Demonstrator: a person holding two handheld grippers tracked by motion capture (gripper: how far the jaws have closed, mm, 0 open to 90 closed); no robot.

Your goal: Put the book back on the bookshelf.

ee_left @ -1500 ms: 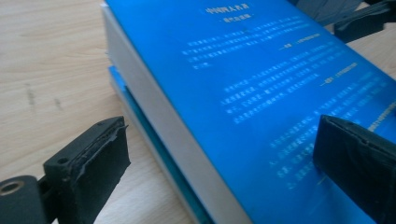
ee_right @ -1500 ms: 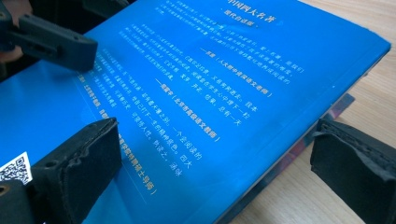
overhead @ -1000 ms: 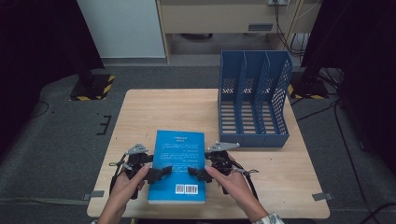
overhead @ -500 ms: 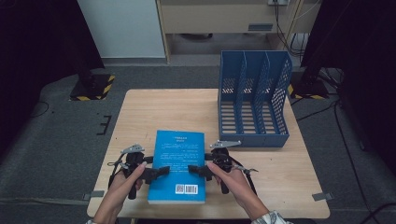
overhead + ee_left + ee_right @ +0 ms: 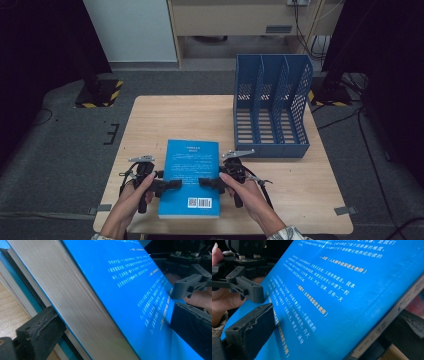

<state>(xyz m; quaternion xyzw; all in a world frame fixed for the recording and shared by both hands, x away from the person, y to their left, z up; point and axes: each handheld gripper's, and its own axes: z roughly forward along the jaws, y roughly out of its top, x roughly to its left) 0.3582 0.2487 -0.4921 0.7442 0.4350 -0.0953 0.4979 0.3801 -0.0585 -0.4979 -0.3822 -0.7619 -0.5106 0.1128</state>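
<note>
Your left gripper and right gripper each pinch one long edge of the blue book, near its barcode end.

The book lies at the front middle of the counter, so I judge the step is the two-sided grasp before the lift. Next, raise both sides evenly. The blue file rack stands close at the far right, with three open slots; the counter at the left is free, the front edge is near.
</note>
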